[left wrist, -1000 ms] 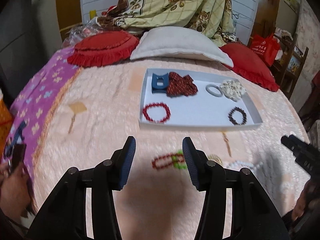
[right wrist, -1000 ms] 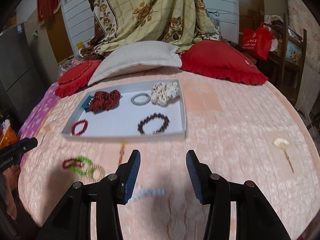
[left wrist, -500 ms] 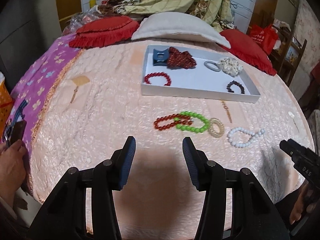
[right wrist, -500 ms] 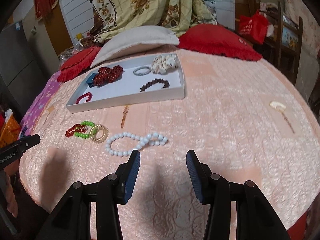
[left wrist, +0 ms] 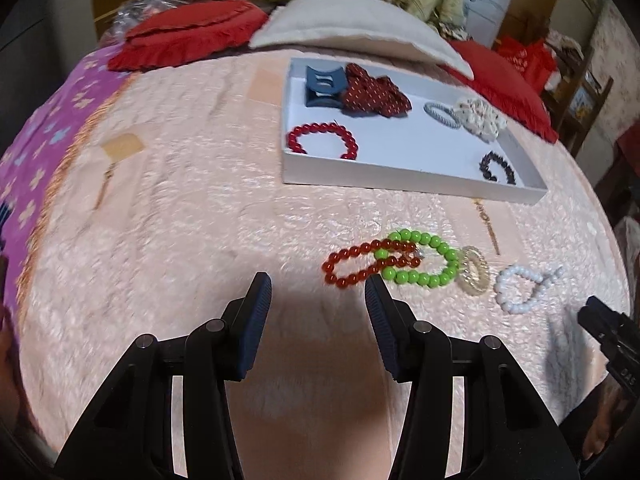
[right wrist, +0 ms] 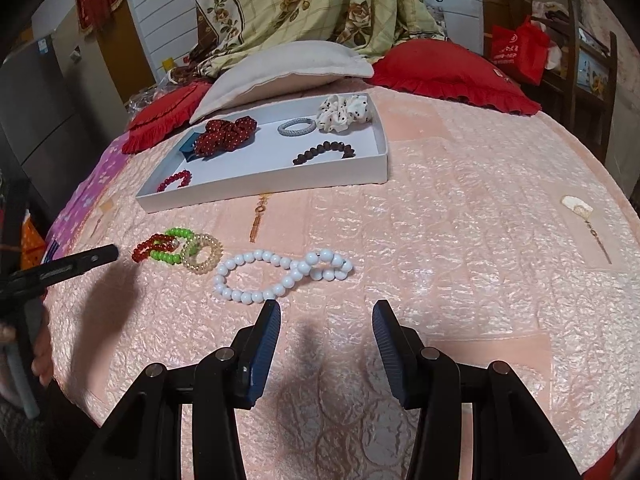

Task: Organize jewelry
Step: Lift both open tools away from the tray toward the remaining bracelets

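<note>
Both grippers hang over the peach quilted bed (right wrist: 460, 240) with jaws parted and nothing between them. The left gripper (left wrist: 318, 292) sits just short of the red bead bracelet (left wrist: 366, 262), its right pad close beside the beads but not touching. That bracelet overlaps a green bead bracelet (left wrist: 424, 258), which in turn touches a clear coiled hair tie (left wrist: 474, 276). Near these lies a white bead necklace (right wrist: 276, 274), twisted into a figure-eight, and the right gripper (right wrist: 326, 320) is poised just in front of it.

Farther back stands a white tray (right wrist: 256, 184). Inside it are a red bracelet (left wrist: 322, 140), a dark bead bracelet (right wrist: 324, 152), a grey hair ring (right wrist: 296, 127), a white spotted scrunchie (right wrist: 344, 112), a dark red dotted scrunchie (right wrist: 226, 134) and a blue hair claw (left wrist: 324, 86). Behind the tray rest a white pillow (right wrist: 280, 72) and red cushions (right wrist: 448, 72).
</note>
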Demonstrator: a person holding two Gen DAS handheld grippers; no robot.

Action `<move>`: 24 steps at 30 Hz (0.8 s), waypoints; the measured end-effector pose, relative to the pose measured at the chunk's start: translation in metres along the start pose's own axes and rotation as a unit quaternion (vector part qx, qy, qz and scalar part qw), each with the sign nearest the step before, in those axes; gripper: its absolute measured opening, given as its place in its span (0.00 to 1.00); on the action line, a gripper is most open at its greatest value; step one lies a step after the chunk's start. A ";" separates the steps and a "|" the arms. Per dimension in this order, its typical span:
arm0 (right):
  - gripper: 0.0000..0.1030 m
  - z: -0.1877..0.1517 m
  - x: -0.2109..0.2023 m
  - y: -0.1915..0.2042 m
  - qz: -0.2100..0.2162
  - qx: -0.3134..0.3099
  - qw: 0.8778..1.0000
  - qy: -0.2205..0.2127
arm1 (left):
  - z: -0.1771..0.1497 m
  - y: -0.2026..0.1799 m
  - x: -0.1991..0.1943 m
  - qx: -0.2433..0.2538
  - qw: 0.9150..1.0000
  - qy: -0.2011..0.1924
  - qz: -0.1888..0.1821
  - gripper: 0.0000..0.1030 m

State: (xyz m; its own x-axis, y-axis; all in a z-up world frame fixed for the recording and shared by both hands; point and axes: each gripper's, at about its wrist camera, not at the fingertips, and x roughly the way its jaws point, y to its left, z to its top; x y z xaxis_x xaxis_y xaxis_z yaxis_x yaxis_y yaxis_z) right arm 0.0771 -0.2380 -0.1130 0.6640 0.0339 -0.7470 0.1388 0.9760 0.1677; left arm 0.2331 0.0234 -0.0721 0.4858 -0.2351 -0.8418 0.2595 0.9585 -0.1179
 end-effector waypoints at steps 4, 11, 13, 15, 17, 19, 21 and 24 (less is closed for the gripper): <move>0.44 0.000 0.003 0.001 0.005 -0.003 1.000 0.002 | 0.008 -0.005 0.024 0.011 0.999 0.016 0.031 0.46; 0.44 0.002 0.006 0.000 0.007 0.000 1.000 0.004 | 0.005 -0.001 0.022 0.011 0.997 0.005 0.074 0.40; 0.44 0.003 0.008 0.001 0.006 0.000 1.000 0.004 | 0.000 0.006 0.019 0.009 0.995 0.003 0.100 0.33; 0.44 0.002 0.009 0.001 0.005 -0.001 1.000 0.006 | -0.008 0.017 0.020 0.002 0.993 0.015 0.113 0.30; 0.44 0.002 0.011 0.002 0.005 -0.001 1.000 0.008 | -0.015 0.028 0.014 -0.013 0.994 0.008 0.106 0.30; 0.44 0.001 0.012 0.004 0.005 -0.003 1.000 0.011 | -0.021 0.037 0.007 -0.026 0.995 0.006 0.100 0.30; 0.44 0.001 0.013 0.006 0.006 -0.005 1.000 0.012 | -0.025 0.043 0.000 -0.036 0.995 0.000 0.088 0.30; 0.44 0.001 0.011 0.009 0.008 -0.008 1.000 0.010 | -0.025 0.047 -0.014 -0.044 0.996 -0.018 0.079 0.30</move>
State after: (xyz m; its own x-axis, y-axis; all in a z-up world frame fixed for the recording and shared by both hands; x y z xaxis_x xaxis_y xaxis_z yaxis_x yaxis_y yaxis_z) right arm 0.0868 -0.2295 -0.1189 0.6510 0.0531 -0.7572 0.1161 0.9789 0.1684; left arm 0.2173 0.0760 -0.0792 0.5450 -0.0836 -0.8342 0.1033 0.9941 -0.0321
